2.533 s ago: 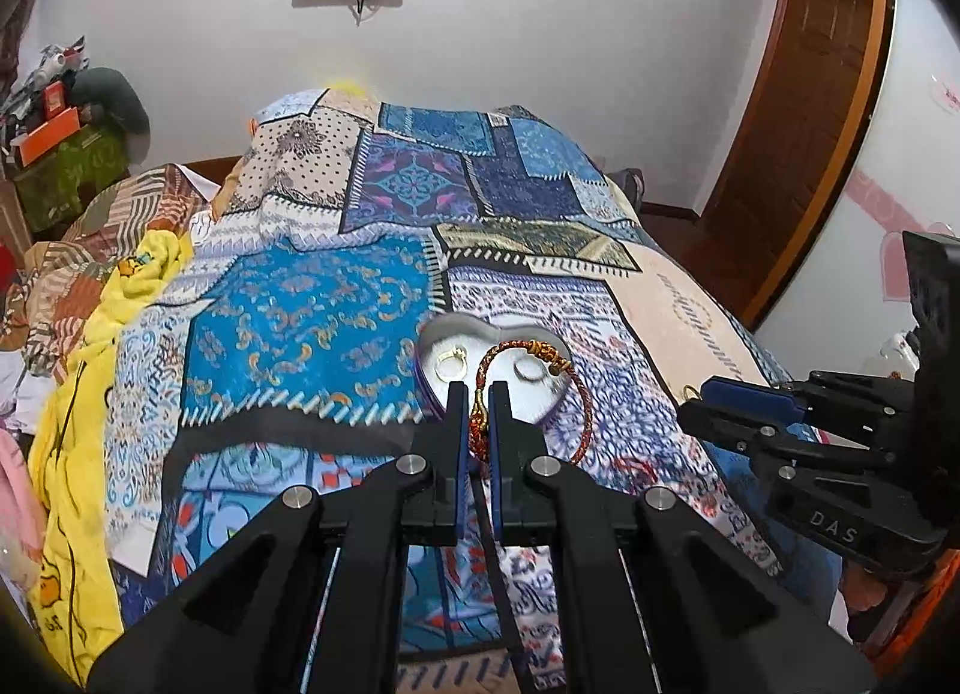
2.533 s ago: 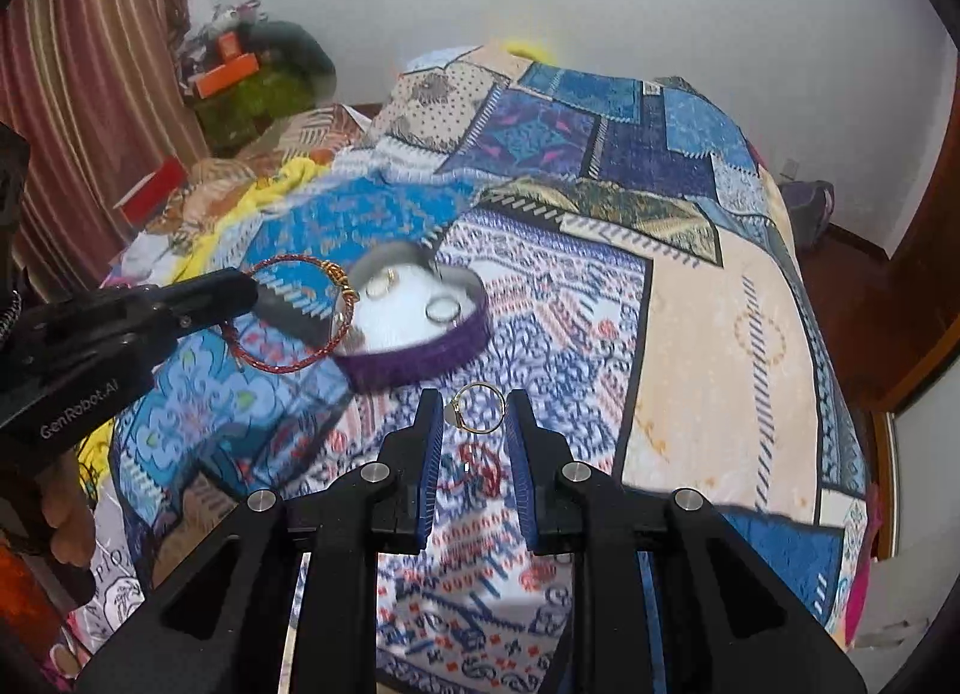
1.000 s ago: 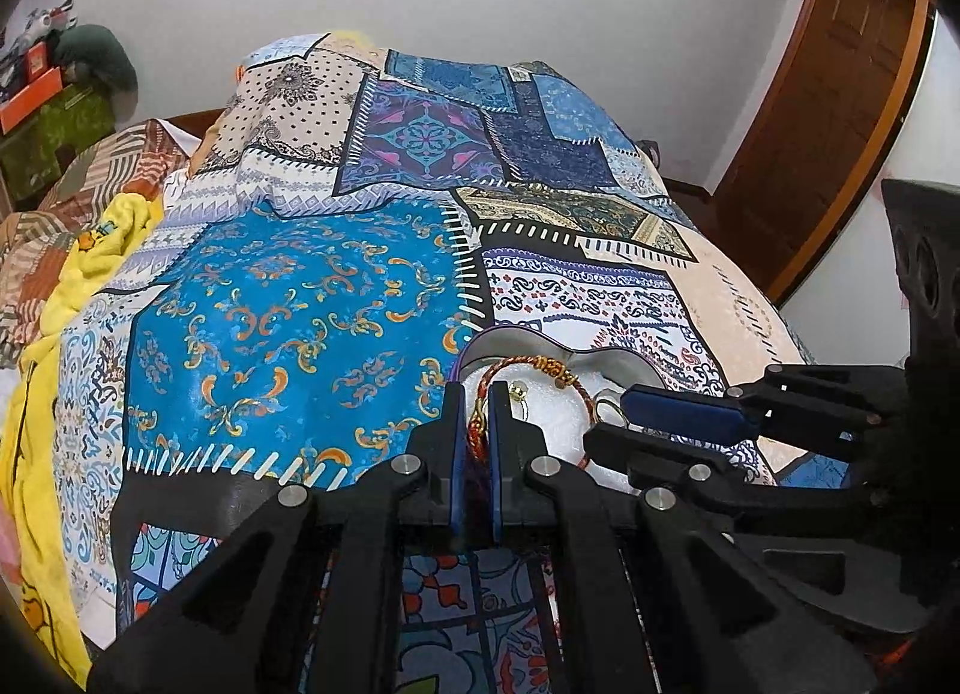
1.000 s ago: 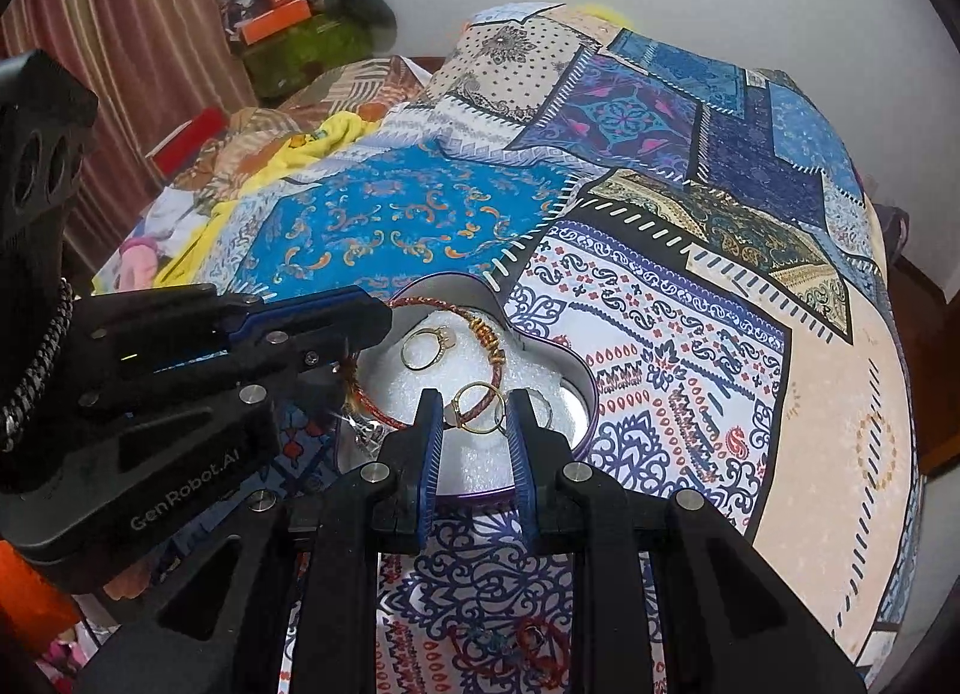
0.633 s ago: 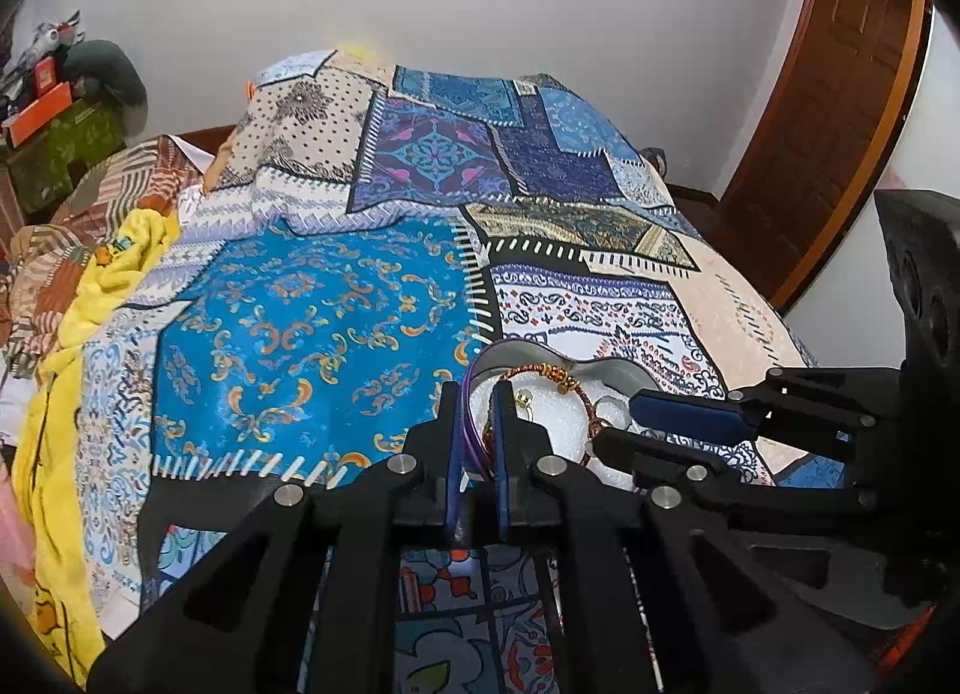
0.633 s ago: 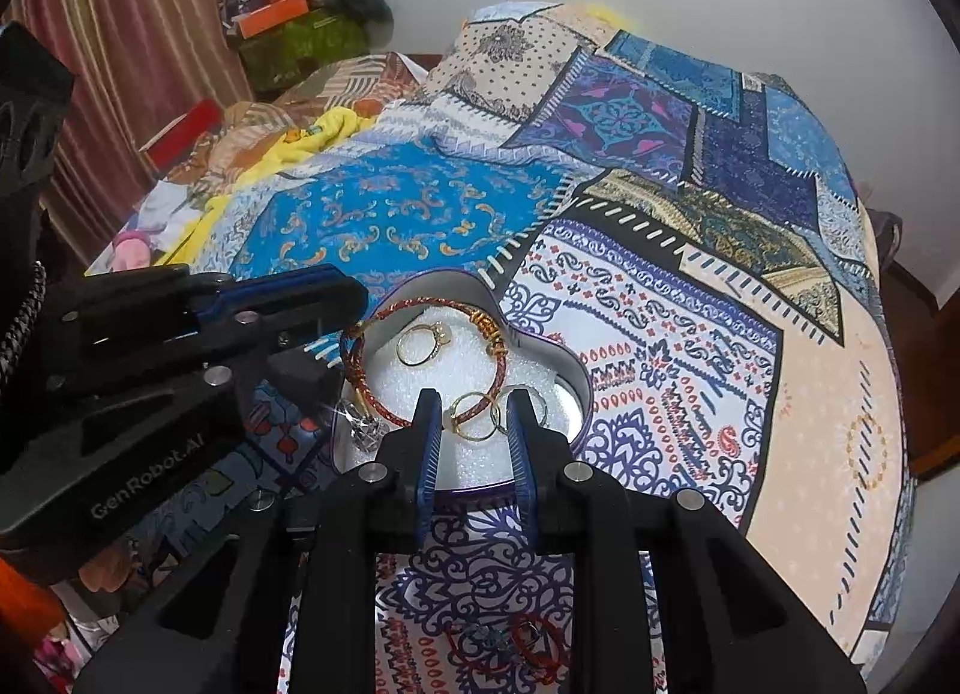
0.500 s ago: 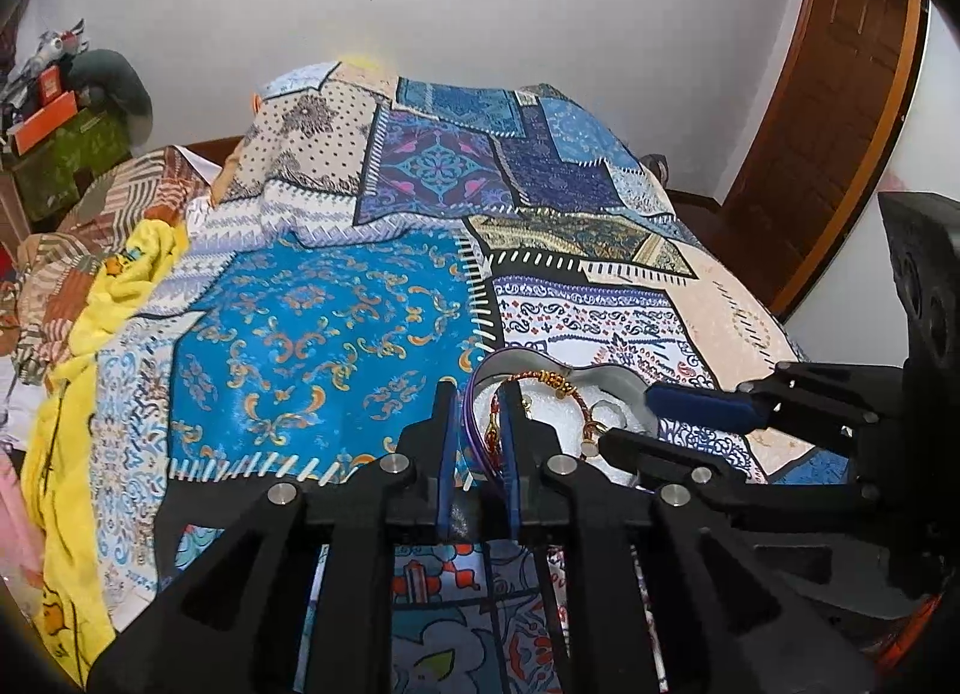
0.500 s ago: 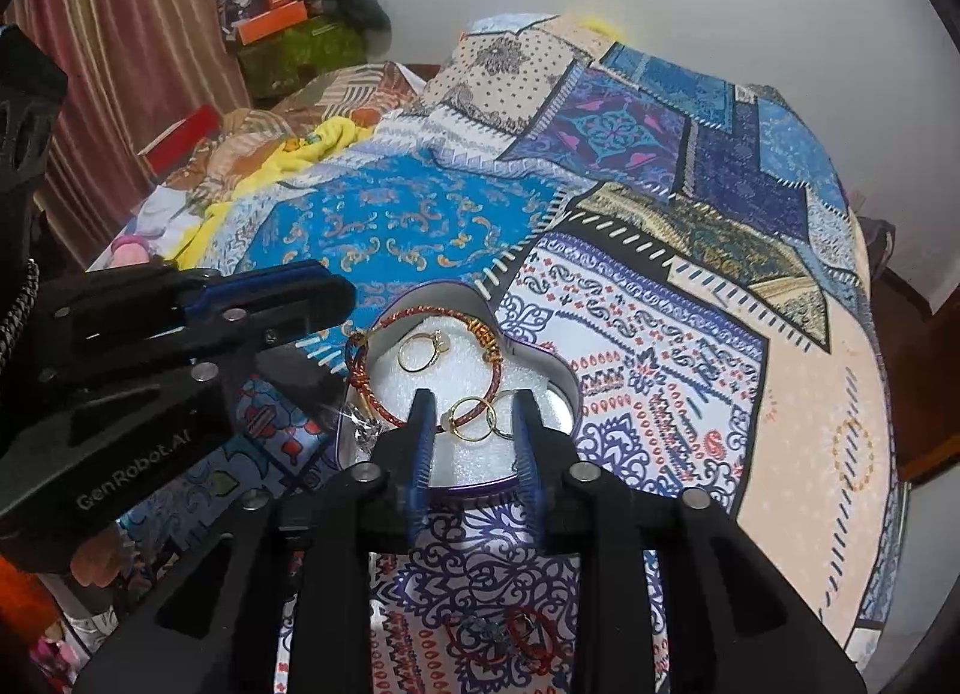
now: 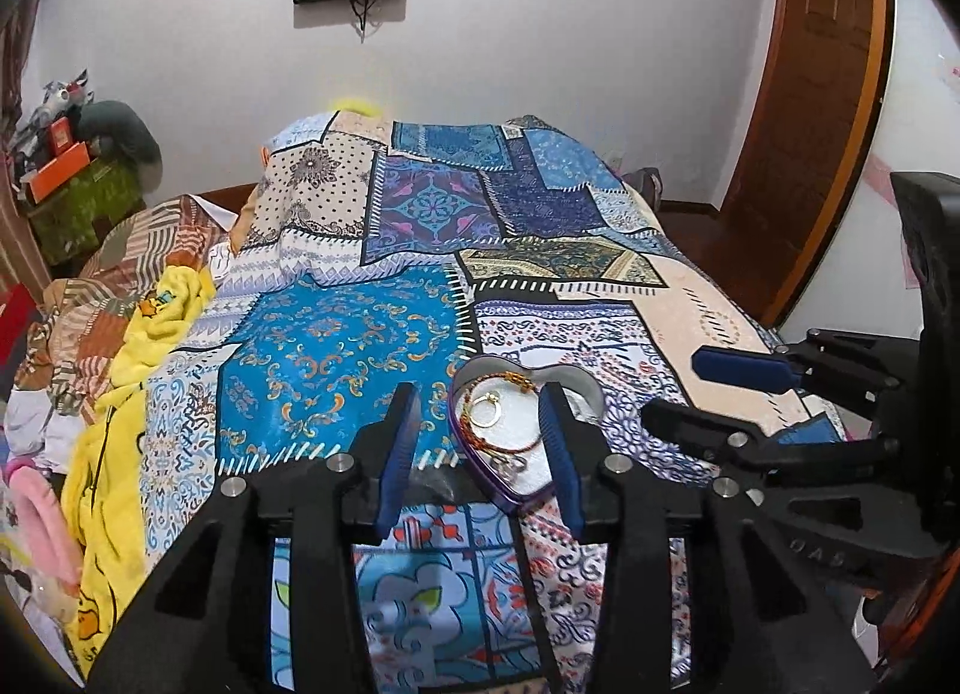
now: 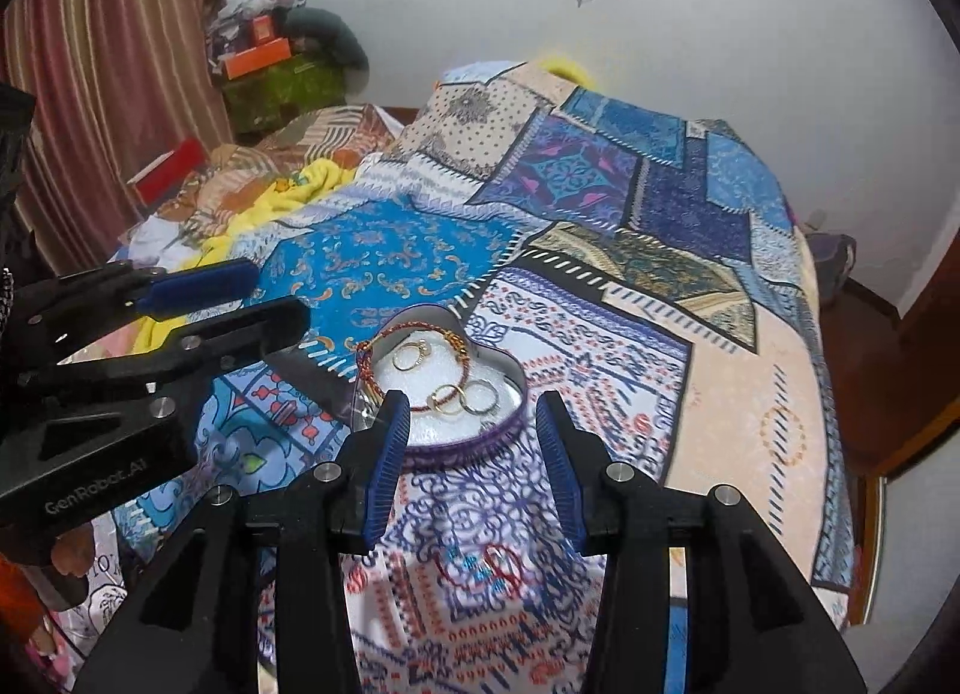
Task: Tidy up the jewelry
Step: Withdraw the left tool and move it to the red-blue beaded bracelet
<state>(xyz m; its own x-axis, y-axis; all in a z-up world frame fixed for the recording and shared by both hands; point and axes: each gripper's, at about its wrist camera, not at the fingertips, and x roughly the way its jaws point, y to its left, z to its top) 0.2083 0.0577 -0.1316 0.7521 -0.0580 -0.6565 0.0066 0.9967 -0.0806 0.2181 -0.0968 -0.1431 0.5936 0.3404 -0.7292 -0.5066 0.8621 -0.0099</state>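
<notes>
My left gripper [image 9: 480, 442] and right gripper [image 10: 474, 448], jaws opening, hold nothing. Red-and-gold beaded bangle [image 10: 414, 364] and gold rings [image 10: 447, 397] lie inside the purple heart-shaped tin [image 10: 480, 439], mid patchwork bedspread [image 10: 720, 394]. Red jewelry [image 10: 480, 568] waits near its front edge.

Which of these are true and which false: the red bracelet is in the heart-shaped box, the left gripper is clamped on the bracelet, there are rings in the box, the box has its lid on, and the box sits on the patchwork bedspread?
1. The red bracelet lies in the heart-shaped box. True.
2. The left gripper is clamped on the bracelet. False: its jaws are opening with nothing pressed between them; the bracelet lies in the box.
3. Rings lie in the box. True: a gold ring and linked rings rest on its white lining.
4. The box has its lid on. False: it is open on top, contents showing.
5. The box sits on the patchwork bedspread. True.
</notes>
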